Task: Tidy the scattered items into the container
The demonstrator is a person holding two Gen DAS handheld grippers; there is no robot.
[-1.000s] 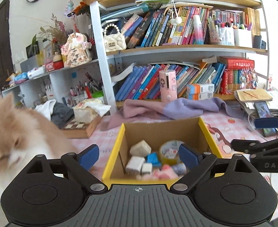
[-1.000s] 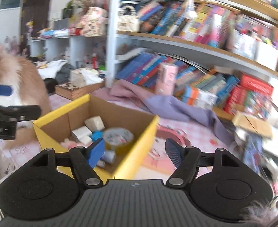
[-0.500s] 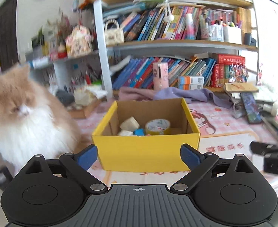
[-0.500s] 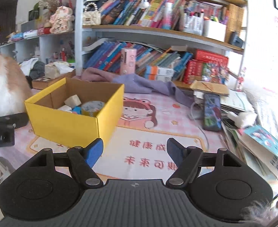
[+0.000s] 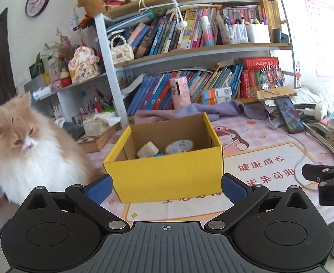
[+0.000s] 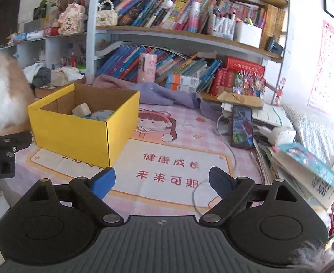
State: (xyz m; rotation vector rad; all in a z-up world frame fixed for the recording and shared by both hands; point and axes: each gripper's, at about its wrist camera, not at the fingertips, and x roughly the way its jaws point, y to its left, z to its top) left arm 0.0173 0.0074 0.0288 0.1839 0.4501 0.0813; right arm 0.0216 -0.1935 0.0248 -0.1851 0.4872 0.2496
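Left gripper (image 5: pixel 165 187): jaws spread wide and have just been opening further; nothing gripped, though the near wall of the box shows in the gap between the blue pads
Right gripper (image 6: pixel 162 182): jaws well apart, also just opening; nothing held, only the mat shows between them
Yellow cardboard box (image 5: pixel 167 175): open-topped, on the pink printed mat (image 6: pixel 171 166), left of the mat's middle and near the gripper tips in the left wrist view
Box contents: a pale wedge-shaped block (image 5: pixel 147 149) and a roll of patterned tape (image 5: pixel 179 146) show above the near wall; a sliver of something blue between them; whatever lies lower is hidden by that wall
Cat (image 5: pixel 23 150): fluffy, orange and white, sits just left of the box; cut off at the frame edge in the right wrist view
Right side of mat: a phone (image 6: pixel 242 126) lies face up beside a white cable (image 6: pixel 231 150) and a heap of papers and books; the far-right edge is washed out by window light
Behind: purple cloth (image 6: pixel 167 93) below crowded bookshelves
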